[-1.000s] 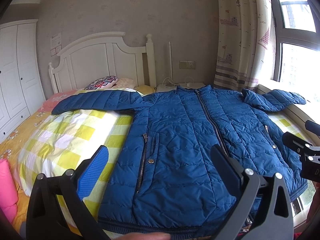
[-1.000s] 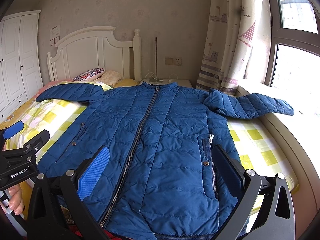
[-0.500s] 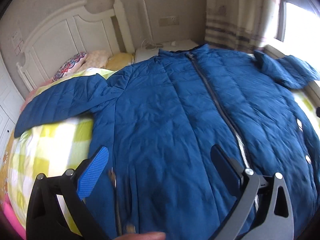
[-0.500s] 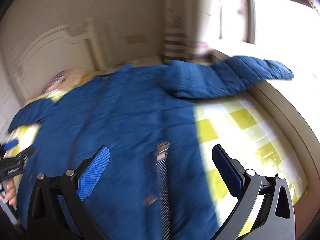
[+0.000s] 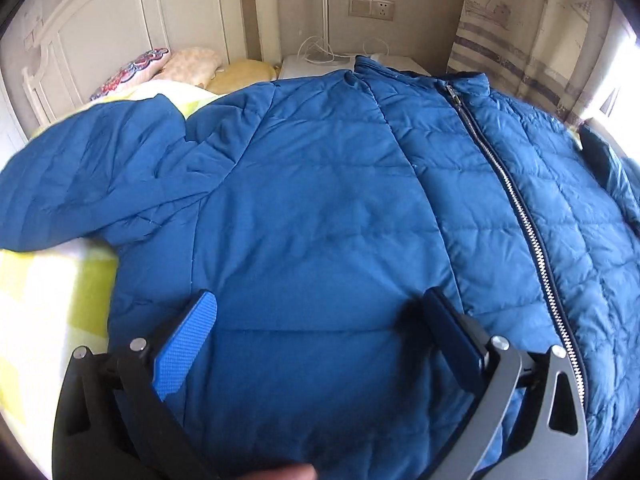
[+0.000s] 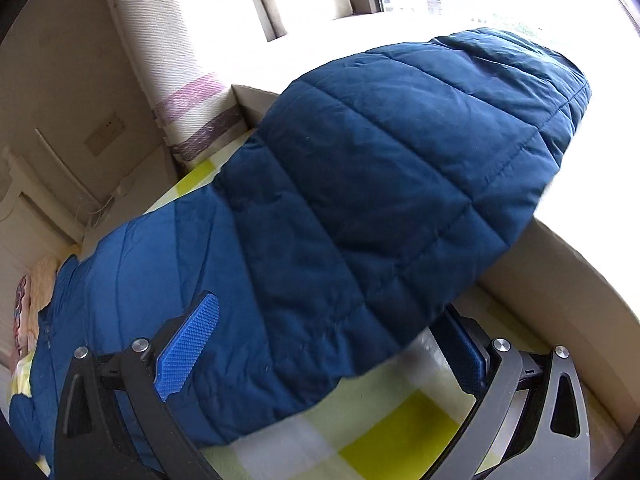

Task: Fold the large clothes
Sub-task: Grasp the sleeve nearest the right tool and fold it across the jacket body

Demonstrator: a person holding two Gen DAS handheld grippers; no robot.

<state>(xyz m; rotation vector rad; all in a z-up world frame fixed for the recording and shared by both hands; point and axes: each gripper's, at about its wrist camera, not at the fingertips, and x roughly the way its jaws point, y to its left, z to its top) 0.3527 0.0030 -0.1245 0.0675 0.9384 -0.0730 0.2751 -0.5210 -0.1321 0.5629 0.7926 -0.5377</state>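
Note:
A large blue quilted jacket lies front up on the bed, zipped, with its zipper running down the right side of the left wrist view. Its left sleeve stretches out to the left. My left gripper is open, low over the jacket's left chest panel. In the right wrist view the jacket's right sleeve fills the frame, its cuff toward the window sill. My right gripper is open and straddles the sleeve near its upper part; the right finger is partly hidden under the sleeve.
Yellow and white checked bedding lies under the jacket. A white headboard and pillows stand at the back. A nightstand with cables, a curtain and the window ledge border the bed's right side.
Both grippers have moved forward and down toward the jacket. The left one now hovers close over the left chest. The right one swung right to the right sleeve.

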